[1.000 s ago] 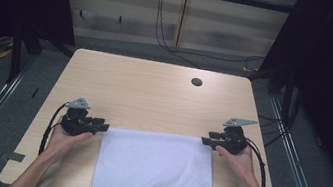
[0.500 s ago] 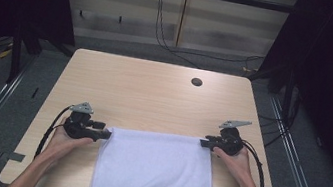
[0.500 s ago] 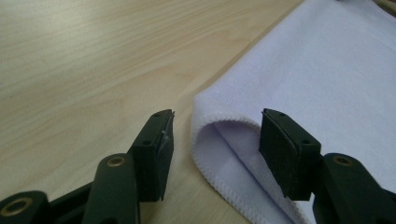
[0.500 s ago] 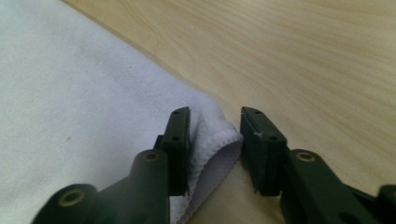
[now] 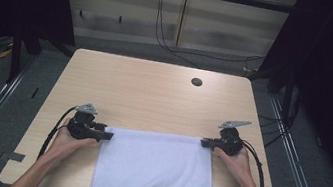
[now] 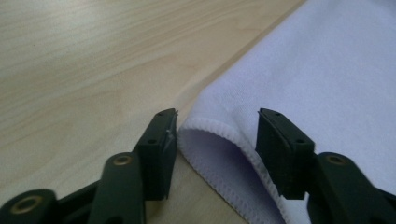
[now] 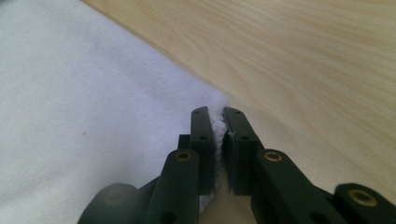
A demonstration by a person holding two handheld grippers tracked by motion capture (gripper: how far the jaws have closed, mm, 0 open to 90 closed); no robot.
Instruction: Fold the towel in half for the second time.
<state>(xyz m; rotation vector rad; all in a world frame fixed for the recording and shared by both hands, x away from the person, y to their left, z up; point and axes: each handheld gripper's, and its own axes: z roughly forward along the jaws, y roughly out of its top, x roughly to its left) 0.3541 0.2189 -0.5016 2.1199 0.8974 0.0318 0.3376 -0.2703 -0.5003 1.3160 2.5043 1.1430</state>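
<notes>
A white towel (image 5: 154, 172) lies flat on the near half of the wooden table (image 5: 154, 96), and its near end runs over the front edge. My left gripper (image 5: 108, 136) is at the towel's far left corner. In the left gripper view, the left gripper (image 6: 218, 116) stands open with the hemmed corner of the towel (image 6: 327, 70) lying loose between the jaws. My right gripper (image 5: 204, 142) is at the far right corner. The right gripper view has the right gripper (image 7: 216, 112) shut on that corner of the towel (image 7: 70, 93), with white fabric bunched between the pads.
A small round cable hole (image 5: 196, 82) sits in the tabletop at the far right. The bare far half of the table stretches beyond the towel. Cables (image 5: 172, 44) lie on the floor behind the table, and dark curtains hang at both sides.
The left gripper has shifted a little toward the person and in to the towel's corner. The right gripper has barely moved. The towel's far edge stays in place.
</notes>
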